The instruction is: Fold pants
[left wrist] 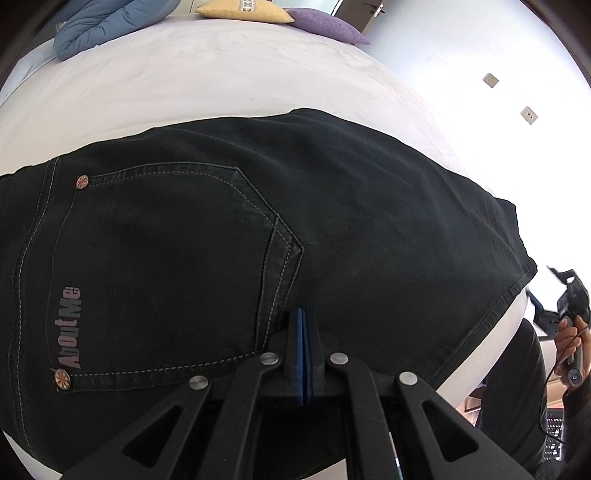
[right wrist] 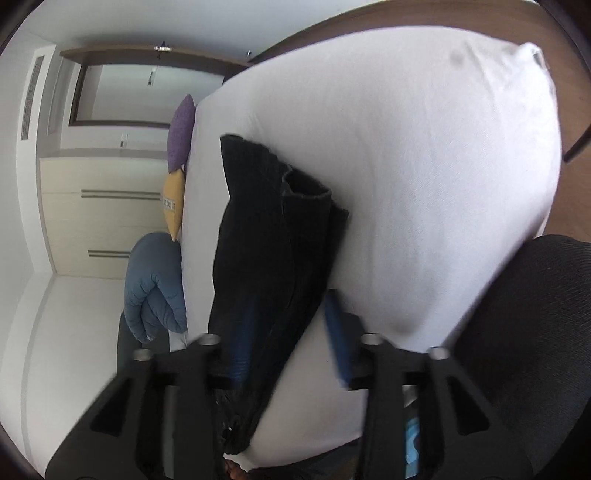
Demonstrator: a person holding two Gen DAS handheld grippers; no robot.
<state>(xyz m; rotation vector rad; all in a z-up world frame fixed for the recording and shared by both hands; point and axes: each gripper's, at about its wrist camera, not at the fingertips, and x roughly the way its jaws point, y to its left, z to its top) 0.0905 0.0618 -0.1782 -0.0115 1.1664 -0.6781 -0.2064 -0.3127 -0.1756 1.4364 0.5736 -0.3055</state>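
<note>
Black jeans point(left wrist: 280, 229) lie spread on a white bed point(left wrist: 184, 81), back pocket with an "AboutMe" label facing up. My left gripper point(left wrist: 303, 317) hovers just over the seat of the jeans, its blue pads pressed together with nothing between them. In the right wrist view the jeans point(right wrist: 266, 251) appear as a folded dark bundle on the bed point(right wrist: 424, 166). My right gripper point(right wrist: 291, 325) is open, its fingers point(right wrist: 338, 332) wide apart with the near end of the jeans between them. That view is rotated and slightly blurred.
A blue duvet point(left wrist: 96, 26), a yellow pillow point(left wrist: 243, 9) and a purple pillow point(left wrist: 328, 26) lie at the far end of the bed. They also show in the right wrist view point(right wrist: 155, 280). A person's dark-clothed leg point(right wrist: 535, 332) stands by the bed's edge.
</note>
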